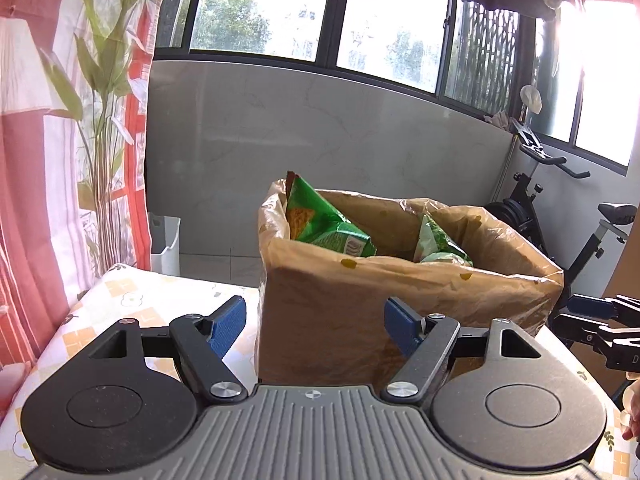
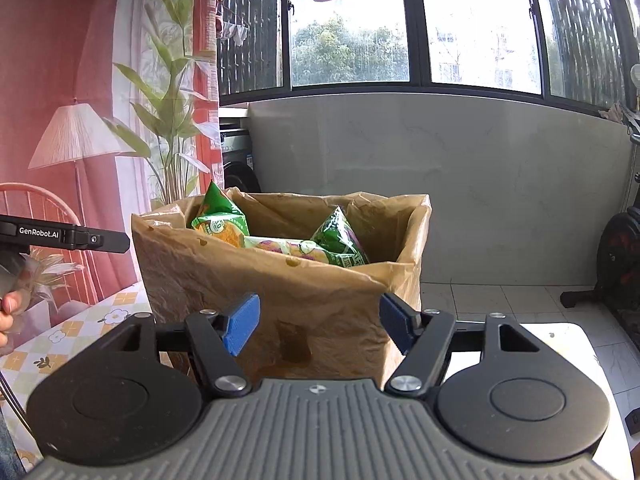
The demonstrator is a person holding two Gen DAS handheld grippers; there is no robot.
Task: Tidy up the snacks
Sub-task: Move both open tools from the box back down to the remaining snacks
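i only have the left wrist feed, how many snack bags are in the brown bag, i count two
Observer: The right wrist view shows three: beside the tall green packet and the dark green packet, a pale packet lies flat between them inside the paper bag.
Operator: is the right gripper holding anything
Observer: No, the right gripper is open and empty, facing the bag's front wall.
Operator: whats behind the bag on that side
Observer: A washing machine stands by the curtain, out of your view.
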